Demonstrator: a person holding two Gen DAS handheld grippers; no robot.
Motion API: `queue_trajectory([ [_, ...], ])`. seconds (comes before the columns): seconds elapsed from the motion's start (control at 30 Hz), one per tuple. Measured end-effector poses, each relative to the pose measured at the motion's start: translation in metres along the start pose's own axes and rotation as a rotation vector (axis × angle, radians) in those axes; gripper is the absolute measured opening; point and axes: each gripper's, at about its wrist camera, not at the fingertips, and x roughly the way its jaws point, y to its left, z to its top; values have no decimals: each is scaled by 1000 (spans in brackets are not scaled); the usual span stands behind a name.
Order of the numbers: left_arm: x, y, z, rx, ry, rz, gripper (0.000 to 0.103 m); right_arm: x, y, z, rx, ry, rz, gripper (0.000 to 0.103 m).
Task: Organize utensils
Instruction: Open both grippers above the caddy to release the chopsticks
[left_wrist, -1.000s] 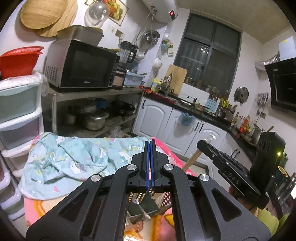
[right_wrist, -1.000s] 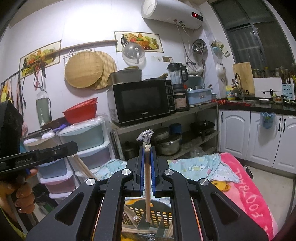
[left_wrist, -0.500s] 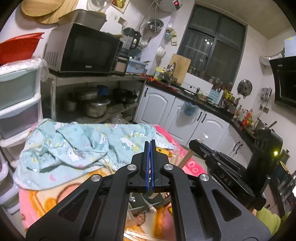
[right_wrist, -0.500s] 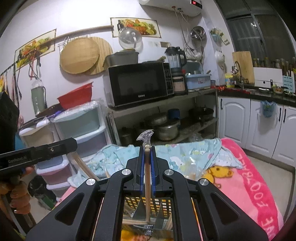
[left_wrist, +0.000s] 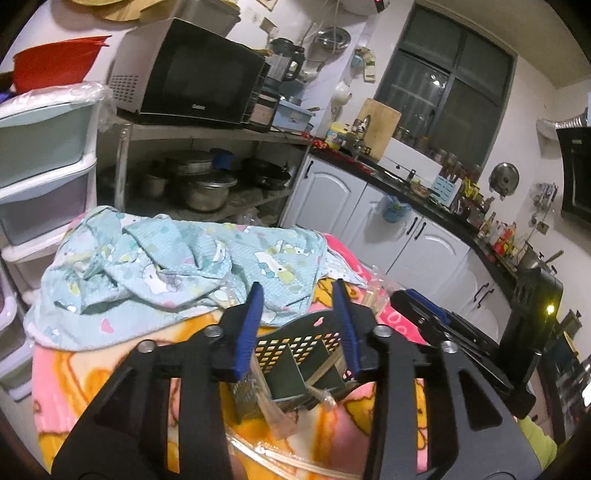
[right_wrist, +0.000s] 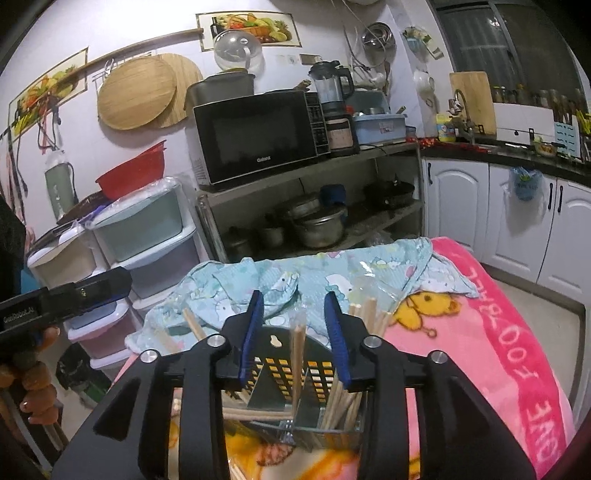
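Mostly underway: both claws are opening over the perforated holder (right_wrist: 291, 373) at lower centre, right gripper (right_wrist: 295, 328) letting go of an upright chopstick (right_wrist: 296, 354) between its pads, left gripper (left_wrist: 297, 325) pinching nothing, more wrapped chopsticks (left_wrist: 295, 458) left on the blanket (right_wrist: 498, 350).

Home kitchen: microwave (right_wrist: 258, 136), pots (right_wrist: 317, 225) (shelved), white cabinets (right_wrist: 458, 203)
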Motion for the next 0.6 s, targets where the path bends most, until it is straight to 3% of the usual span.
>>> queue_trajectory([
  [0.27,-17,5,0,-30,-33,6,65,-15,-6,-6,13,14,-20,45],
  [0.33,-21,5,0,-30,-42,11,80,-21,-7,-7,14,12,-23,46],
  [0.43,-28,8,0,-37,-58,22,92,-30,-8,-9,8,8,-28,48],
  [0.6,-35,13,-3,-62,-64,25,92,-43,-12,-11,16,2,-31,51],
])
